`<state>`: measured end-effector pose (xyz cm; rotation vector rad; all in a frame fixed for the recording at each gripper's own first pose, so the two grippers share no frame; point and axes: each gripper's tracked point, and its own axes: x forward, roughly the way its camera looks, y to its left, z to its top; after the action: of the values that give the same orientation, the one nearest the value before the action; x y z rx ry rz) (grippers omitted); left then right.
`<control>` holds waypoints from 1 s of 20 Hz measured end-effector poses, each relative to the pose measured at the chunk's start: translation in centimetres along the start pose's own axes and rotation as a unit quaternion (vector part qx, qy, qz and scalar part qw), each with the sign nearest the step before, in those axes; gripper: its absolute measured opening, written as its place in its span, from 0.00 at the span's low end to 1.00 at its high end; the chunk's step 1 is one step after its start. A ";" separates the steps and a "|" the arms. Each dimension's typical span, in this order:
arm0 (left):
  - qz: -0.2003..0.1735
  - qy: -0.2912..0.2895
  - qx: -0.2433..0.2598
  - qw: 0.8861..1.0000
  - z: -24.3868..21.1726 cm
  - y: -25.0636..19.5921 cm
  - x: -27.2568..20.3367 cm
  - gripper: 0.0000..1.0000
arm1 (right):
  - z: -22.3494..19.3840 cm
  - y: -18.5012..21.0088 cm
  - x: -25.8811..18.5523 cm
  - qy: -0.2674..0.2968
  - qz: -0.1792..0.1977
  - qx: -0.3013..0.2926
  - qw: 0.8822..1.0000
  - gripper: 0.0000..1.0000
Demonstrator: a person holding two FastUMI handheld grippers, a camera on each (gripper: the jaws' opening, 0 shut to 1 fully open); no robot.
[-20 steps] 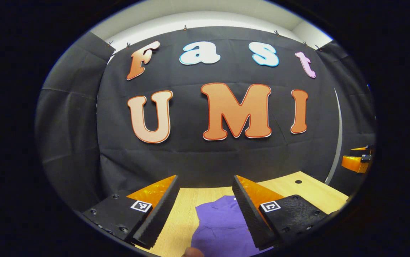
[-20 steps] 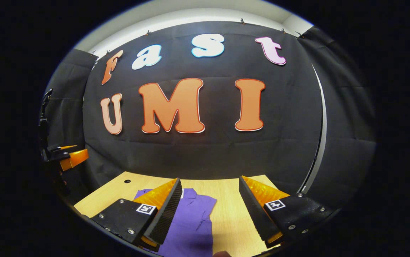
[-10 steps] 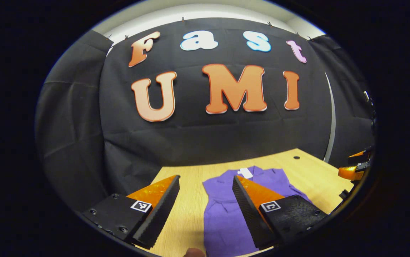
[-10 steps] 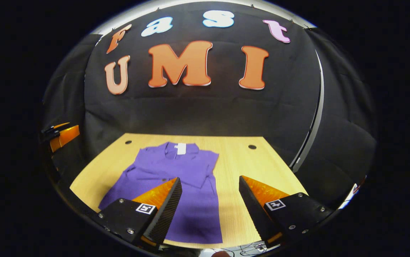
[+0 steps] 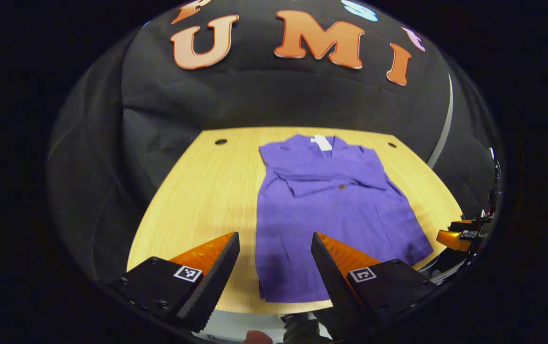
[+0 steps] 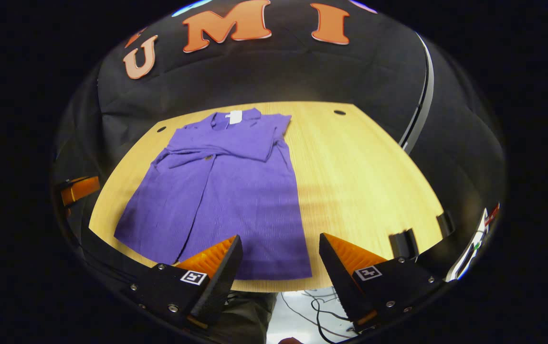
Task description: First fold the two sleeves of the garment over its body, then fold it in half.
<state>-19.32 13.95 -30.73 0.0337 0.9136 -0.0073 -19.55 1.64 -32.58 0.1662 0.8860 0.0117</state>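
A purple garment (image 5: 331, 205) lies flat on the wooden table (image 5: 197, 191), collar with a white tag at the far end, both sleeves lying across its chest. My left gripper (image 5: 274, 241) hangs open above the garment's near left hem corner, touching nothing. In the right gripper view the same garment (image 6: 226, 186) spreads left of centre, and my right gripper (image 6: 279, 243) is open over its near right hem corner, nothing between its fingers. The right gripper (image 5: 455, 236) shows at the right edge of the left gripper view; the left gripper (image 6: 79, 188) shows at the left edge of the right gripper view.
The table (image 6: 360, 177) has bare wood right of the garment and small round holes near its far corners (image 6: 339, 112). Black cloth walls close in the back and sides. Cables (image 6: 312, 310) lie on the floor below the near table edge.
Both views have tilted downward and pulled back toward the near table edge, bringing the whole garment into sight. Both grippers stay open.
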 end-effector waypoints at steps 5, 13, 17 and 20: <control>-0.001 0.086 0.015 0.996 -5.8 0.1 3.0 0.96 | -2.6 -0.7 2.3 0.056 -0.004 -0.010 0.998 0.97; -0.012 0.205 -0.007 0.979 -10.8 0.6 6.7 0.96 | -5.5 -1.3 5.0 0.135 -0.008 -0.006 0.991 0.97; -0.013 0.248 0.010 0.969 -10.8 0.9 7.5 0.96 | -5.8 -0.8 5.2 0.174 -0.010 -0.011 0.985 0.97; -0.002 0.300 -0.007 0.954 -11.7 0.2 7.4 0.97 | -6.2 -0.2 5.0 0.208 -0.007 -0.015 0.978 0.92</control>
<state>-24.07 14.61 -43.68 0.0211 1.5240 0.0066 -21.20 2.69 -40.34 0.1299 1.3038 0.0474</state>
